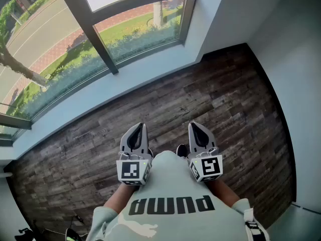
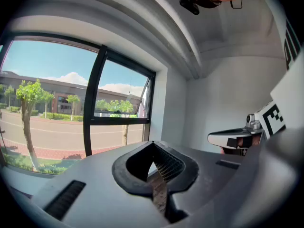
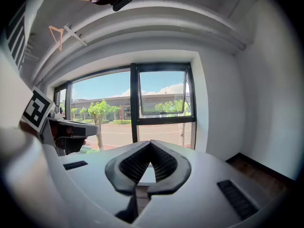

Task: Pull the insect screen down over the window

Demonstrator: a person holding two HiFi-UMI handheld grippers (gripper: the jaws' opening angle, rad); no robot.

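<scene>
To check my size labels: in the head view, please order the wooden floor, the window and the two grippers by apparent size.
1. wooden floor
2. window, though it is farther from the camera
3. left gripper and right gripper: they look alike, so I do not rank them

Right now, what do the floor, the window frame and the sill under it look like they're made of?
Floor: dark brown planks with visible grain and staggered joints, matte. It looks like wood or a wood-look laminate.
Window frame: slim, dark grey, even-coloured bars, probably painted metal.
Sill: a pale, smooth, seamless band with a dull finish. It could be painted board or stone; I can't tell which.
</scene>
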